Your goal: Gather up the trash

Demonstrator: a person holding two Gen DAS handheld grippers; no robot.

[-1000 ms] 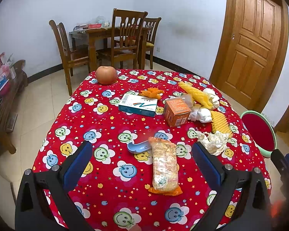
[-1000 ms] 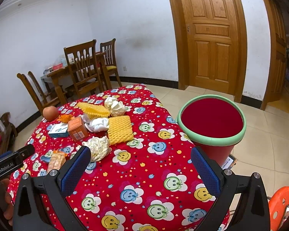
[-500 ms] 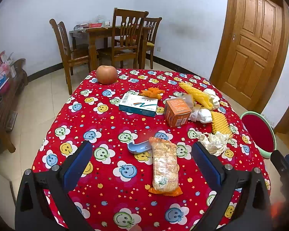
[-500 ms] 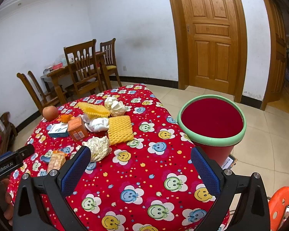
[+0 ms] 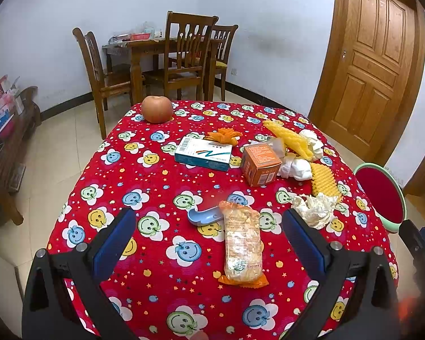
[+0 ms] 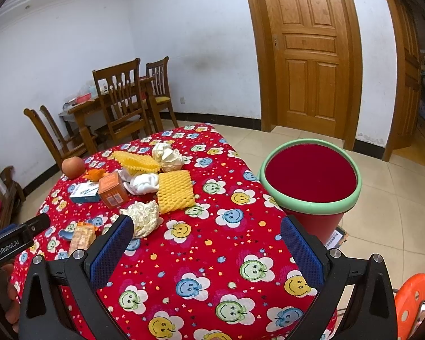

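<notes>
Nothing has yet been collected, judging by the scene: left gripper [image 5: 208, 233] and right gripper [image 6: 206, 239] both hover spread and empty above the table [image 6: 212, 272]. Crumpled paper [image 6: 143, 216], foam nets [image 6: 175, 191], boxes [image 5: 260, 164] and a snack wrapper [image 5: 242, 245] litter its surface; the bin [image 6: 311, 198] stands beside its right edge, apparently empty.

light: bright, even, soft shadows | focus: sharp; no blur | edges: heavy fisheye bend; dark vignette corners
</notes>
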